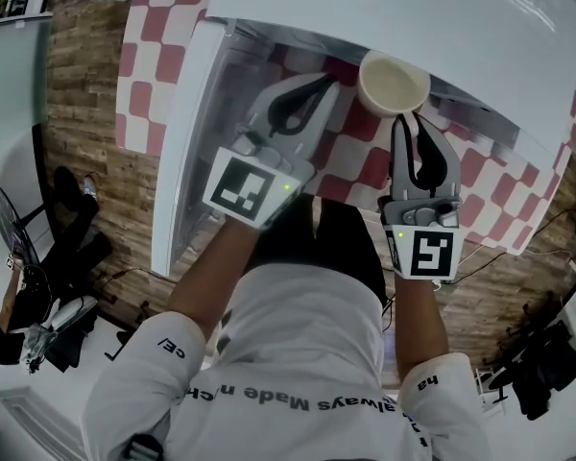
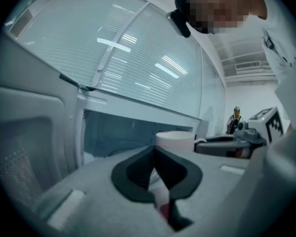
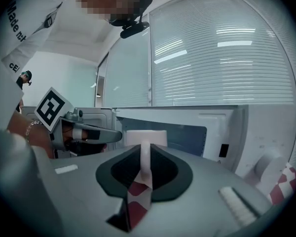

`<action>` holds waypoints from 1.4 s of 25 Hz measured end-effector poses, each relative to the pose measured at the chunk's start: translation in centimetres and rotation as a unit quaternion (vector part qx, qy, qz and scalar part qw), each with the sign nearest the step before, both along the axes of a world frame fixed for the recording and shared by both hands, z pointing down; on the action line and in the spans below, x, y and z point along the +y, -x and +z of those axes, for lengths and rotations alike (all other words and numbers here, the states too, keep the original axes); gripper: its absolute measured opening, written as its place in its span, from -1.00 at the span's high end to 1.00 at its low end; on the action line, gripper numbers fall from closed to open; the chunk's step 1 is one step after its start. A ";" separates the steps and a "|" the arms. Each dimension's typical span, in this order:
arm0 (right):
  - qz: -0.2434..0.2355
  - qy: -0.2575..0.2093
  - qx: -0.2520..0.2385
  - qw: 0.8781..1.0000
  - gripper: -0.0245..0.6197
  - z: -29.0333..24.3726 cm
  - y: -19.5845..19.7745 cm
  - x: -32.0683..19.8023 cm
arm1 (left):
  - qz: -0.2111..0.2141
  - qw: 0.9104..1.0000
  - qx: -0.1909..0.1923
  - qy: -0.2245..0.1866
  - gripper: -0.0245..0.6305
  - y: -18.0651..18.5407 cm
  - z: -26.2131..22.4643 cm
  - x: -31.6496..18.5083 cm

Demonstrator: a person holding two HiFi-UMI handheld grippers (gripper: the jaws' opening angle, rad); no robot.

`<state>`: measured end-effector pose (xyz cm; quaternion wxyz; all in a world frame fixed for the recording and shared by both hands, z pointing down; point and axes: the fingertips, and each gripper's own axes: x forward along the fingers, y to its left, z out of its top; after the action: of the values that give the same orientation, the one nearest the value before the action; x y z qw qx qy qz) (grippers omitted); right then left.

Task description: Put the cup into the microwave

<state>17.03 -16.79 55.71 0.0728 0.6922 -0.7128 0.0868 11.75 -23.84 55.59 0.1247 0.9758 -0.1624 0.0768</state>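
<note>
- Head view: the right gripper point(image 1: 411, 121) has its fingers closed on the handle of the cup point(image 1: 394, 83). The cup hangs upright, mouth up, just past the fingertips, at the front edge of the white microwave point(image 1: 413, 17). The left gripper point(image 1: 319, 86) is just beside it, fingertips near the cup's side but apart from it. The open microwave door point(image 1: 178, 161) stands out beyond the left fingers. The table point(image 1: 360, 157), under a red-and-white chequered cloth, lies below both pairs of fingers.
- Left gripper view: the left gripper point(image 2: 154, 149) has its fingers pressed together at the tips with nothing between them. The cup point(image 2: 175, 139) stands just past the fingertips, slightly to the right. The right gripper point(image 2: 202, 143) reaches it from that side. The microwave point(image 2: 118, 132) opening lies ahead.
- Right gripper view: the right gripper point(image 3: 144, 151) clamps the cup's handle point(image 3: 145, 163) between its fingers. The cup point(image 3: 146, 137) rises directly beyond the tips. The left gripper point(image 3: 117, 136) points in from the left, close to the cup. The microwave point(image 3: 227, 127) is ahead.
</note>
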 end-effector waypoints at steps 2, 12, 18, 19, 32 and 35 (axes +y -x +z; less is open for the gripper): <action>0.005 0.000 0.000 1.000 0.80 0.5 -0.4 -0.7 | -0.002 1.000 0.000 0.000 0.91 -0.3 0.6 -0.6; 0.023 -0.012 -0.002 1.000 0.80 2.5 -2.3 -3.8 | -0.006 1.000 -0.006 -0.016 0.91 -2.6 2.4 -3.2; 0.032 -0.015 0.009 0.999 0.80 3.4 -3.9 -5.8 | -0.014 1.000 -0.004 -0.024 0.91 -4.1 3.4 -5.0; 0.035 -0.016 0.010 0.999 0.80 3.5 -4.2 -6.1 | -0.015 1.000 -0.003 -0.025 0.91 -4.3 3.5 -5.3; 0.035 -0.031 0.016 0.999 0.80 4.7 -6.0 -9.7 | -0.022 0.999 -0.002 -0.047 0.92 -7.2 4.9 -7.7; 0.036 -0.028 0.017 0.999 0.80 5.1 -5.9 -10.0 | -0.020 0.998 -0.001 -0.052 0.91 -7.6 5.1 -8.0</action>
<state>22.97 -26.79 60.84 0.0622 0.7207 -0.6880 0.0581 19.37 -31.84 60.65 0.0749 0.9773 -0.1863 0.0670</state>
